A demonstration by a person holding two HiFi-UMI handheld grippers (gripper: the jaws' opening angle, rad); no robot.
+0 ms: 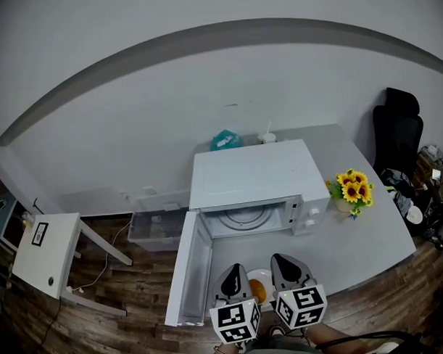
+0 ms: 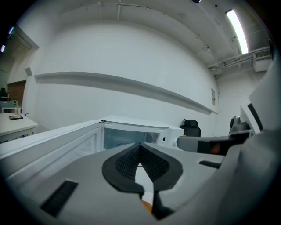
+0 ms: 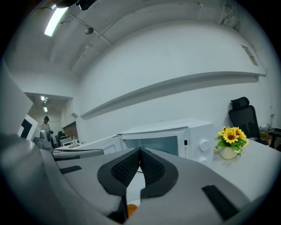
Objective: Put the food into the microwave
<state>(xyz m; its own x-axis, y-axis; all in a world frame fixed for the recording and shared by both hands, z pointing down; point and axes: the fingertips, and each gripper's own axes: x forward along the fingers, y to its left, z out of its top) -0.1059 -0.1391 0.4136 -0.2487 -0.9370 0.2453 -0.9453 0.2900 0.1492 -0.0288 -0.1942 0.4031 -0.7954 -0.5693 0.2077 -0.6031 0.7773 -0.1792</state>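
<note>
Grey table [image 1: 368, 233], microwave [image 1: 250, 175] open: left gripper [image 1: 235, 269], right gripper [image 1: 279, 260] both closed, empty (food [image 1: 258, 290] plate [image 1: 261, 275] between), so open, pinch rim, keep level.

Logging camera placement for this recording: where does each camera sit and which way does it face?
Head view: on the head, looking steeply down at the open microwave on the table; left gripper and right gripper show.
Left gripper view: on the left gripper, facing the microwave's cavity past its closed jaws.
Right gripper view: on the right gripper, facing microwave and sunflowers past closed jaws.
Shared: all show the microwave.
</note>
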